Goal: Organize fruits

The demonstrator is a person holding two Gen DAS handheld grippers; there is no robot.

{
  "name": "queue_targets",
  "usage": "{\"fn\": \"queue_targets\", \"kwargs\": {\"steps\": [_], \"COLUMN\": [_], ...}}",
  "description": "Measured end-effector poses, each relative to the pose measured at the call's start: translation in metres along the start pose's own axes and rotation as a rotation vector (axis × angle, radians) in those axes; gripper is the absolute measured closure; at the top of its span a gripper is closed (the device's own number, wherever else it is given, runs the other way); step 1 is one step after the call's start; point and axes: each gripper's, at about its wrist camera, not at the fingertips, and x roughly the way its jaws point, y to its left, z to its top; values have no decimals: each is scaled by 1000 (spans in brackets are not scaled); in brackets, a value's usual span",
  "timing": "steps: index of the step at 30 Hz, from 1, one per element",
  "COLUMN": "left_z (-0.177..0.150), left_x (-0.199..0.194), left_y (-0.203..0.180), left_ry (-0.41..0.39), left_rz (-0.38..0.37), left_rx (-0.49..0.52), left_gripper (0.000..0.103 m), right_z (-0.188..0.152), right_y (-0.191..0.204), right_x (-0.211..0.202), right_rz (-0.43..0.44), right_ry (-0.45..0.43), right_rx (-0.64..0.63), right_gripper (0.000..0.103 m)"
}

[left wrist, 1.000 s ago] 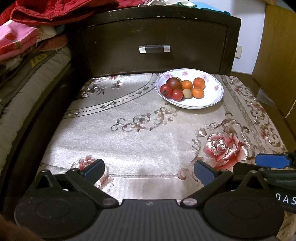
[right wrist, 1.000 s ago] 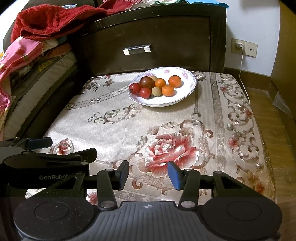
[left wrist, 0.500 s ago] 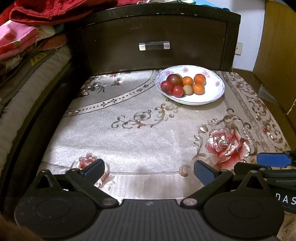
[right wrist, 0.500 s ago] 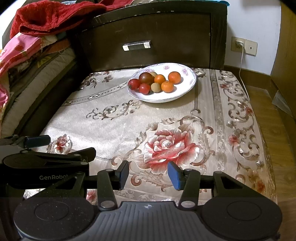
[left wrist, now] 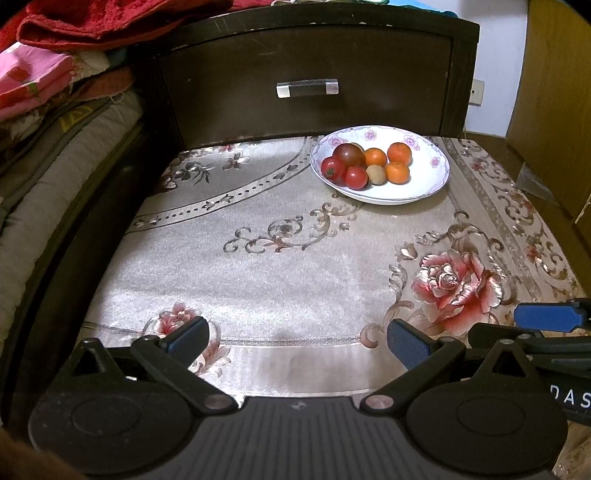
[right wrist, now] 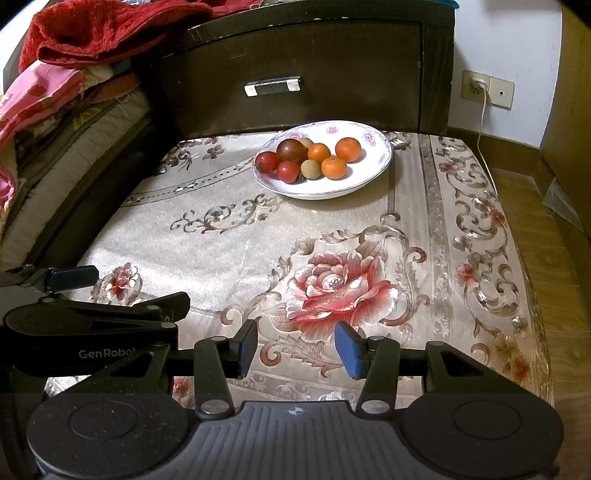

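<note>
The left gripper [left wrist: 297,341], black with blue rubber-faced pads, hangs low over the near edge of the cloth with its jaws spread wide and nothing between them. The right gripper [right wrist: 295,349], of the same build, has its jaws parted less far, also empty, above the scrollwork just below the big rose; neither touches any fruit. Each claw shows at the edge of the other's view: white lettering "GenRobot" can be read on the left one's side in the right wrist view, and the letters "DAS" on the right one's body in the left wrist view.

The fruits sit well ahead of both claws in a shallow white ceramic bowl with small pink flower prints [left wrist: 424,192] [right wrist: 354,188], at the far side of the surface, just in front of the drawer. In it lie three small glossy orange citrus fruits [left wrist: 399,153] [right wrist: 348,149], two red cherry tomatoes [left wrist: 356,177] [right wrist: 288,171], a larger dark reddish-brown tomato [left wrist: 348,155] [right wrist: 291,150] and a dull tan round fruit [left wrist: 376,174] [right wrist: 310,168], all bunched together and touching.

The bowl stands on a shiny silvery-beige woven cloth with brown scrolls and a raised pink rose [left wrist: 456,278] [right wrist: 336,286]. Behind is a dark wooden drawer front with a clear acrylic bar handle [left wrist: 307,88] [right wrist: 272,85]. To the left lie stacked quilts under a fuzzy red blanket [left wrist: 92,22] [right wrist: 103,29]. A white cable is plugged into a beige wall socket [right wrist: 476,84].
</note>
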Motion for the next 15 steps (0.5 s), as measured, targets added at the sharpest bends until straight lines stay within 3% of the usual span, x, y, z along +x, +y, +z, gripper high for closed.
{"fn": "queue_targets", "kwargs": {"steps": [15], "left_z": [-1], "left_x": [-2], "left_y": [0], "left_ry": [-8], "left_rz": [6], "left_rx": [8], "left_gripper": [0], "right_z": [-2], "right_y": [1], "right_x": [0], "right_rz": [-3], "right_ry": [1], "right_rx": [-4], "right_gripper": [59]}}
